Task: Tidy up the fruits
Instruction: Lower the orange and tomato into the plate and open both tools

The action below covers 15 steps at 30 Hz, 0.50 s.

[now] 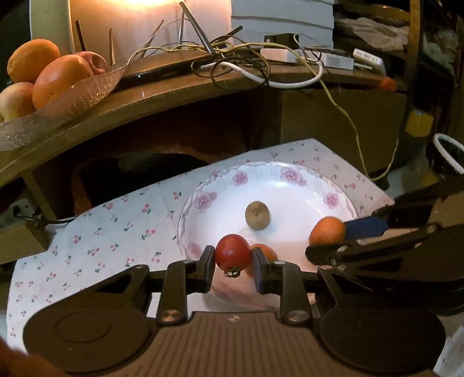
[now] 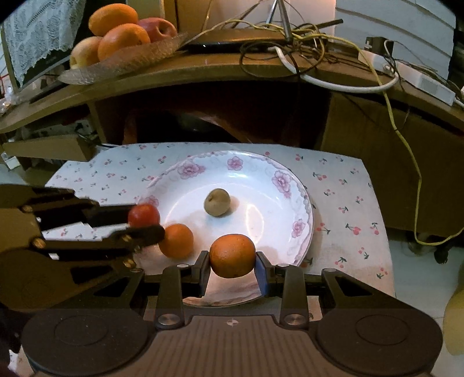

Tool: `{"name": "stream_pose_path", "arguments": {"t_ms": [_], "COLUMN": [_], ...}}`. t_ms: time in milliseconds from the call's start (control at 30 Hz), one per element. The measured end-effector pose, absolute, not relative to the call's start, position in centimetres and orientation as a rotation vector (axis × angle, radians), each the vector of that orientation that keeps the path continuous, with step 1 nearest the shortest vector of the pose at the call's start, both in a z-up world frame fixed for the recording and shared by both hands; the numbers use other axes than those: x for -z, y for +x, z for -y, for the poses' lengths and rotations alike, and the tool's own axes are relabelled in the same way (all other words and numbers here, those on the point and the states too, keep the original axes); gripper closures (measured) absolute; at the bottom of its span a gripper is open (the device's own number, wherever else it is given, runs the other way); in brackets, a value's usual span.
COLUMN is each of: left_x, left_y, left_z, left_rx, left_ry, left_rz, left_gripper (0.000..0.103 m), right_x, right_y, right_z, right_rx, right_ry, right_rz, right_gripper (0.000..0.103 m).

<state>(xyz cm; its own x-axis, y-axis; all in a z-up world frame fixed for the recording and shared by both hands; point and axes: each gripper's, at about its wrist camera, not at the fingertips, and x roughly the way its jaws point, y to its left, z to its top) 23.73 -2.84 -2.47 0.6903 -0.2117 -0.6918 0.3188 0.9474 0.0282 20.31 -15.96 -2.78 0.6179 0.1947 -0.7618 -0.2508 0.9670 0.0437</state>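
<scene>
Left wrist view: my left gripper (image 1: 233, 265) pinches a tomato (image 1: 233, 252), round, glossy red, its dried calyx pointing down, held over the near rim of the plate (image 1: 203, 185). In the right wrist view my right gripper (image 2: 232, 274) pinches an orange (image 2: 232, 255), dull and a little pitted, squeezed between the black pad and the blue one, above the plate's (image 2: 304, 208) near edge.

The plate is white with pink flowers round the rim and sits on a cloth (image 2: 342, 185) printed with small cherries. In it lie two loose fruits: a second orange (image 2: 176, 240) at the left side, just beside the left gripper's (image 2: 144, 224) tips and the tomato (image 2: 143, 215), and a small brownish-green fruit (image 2: 217, 202) with a short stem near the middle, well apart from the others.

On the shelf (image 2: 226, 68) behind stands a glass dish (image 2: 127, 61) heaped with fruit: two big oranges (image 2: 113, 18), one red apple (image 2: 158, 27) and one pale apple (image 2: 84, 52) that I can count. Beside it lies a tangle of cables (image 2: 295, 37).

Count at the plate: two oranges, one tomato, one brownish fruit; two of the four are in my grippers
</scene>
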Motion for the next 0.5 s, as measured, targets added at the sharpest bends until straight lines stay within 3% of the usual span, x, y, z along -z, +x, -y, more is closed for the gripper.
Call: {"name": "stream_pose_path", "arguments": {"t_ms": [500], "left_x": [2.5], "left_y": [25.0], "left_z": [2.8], "left_rx": [0.294], "left_ry": [0.129], "left_rz": [-0.74], "left_gripper": [0.069], "right_x": [2.6], "right_y": [20.9], "right_z": [16.6], "right_rx": [-0.242], "right_ry": [-0.025], "right_rz": [-0.847], "right_gripper": [0.067]}}
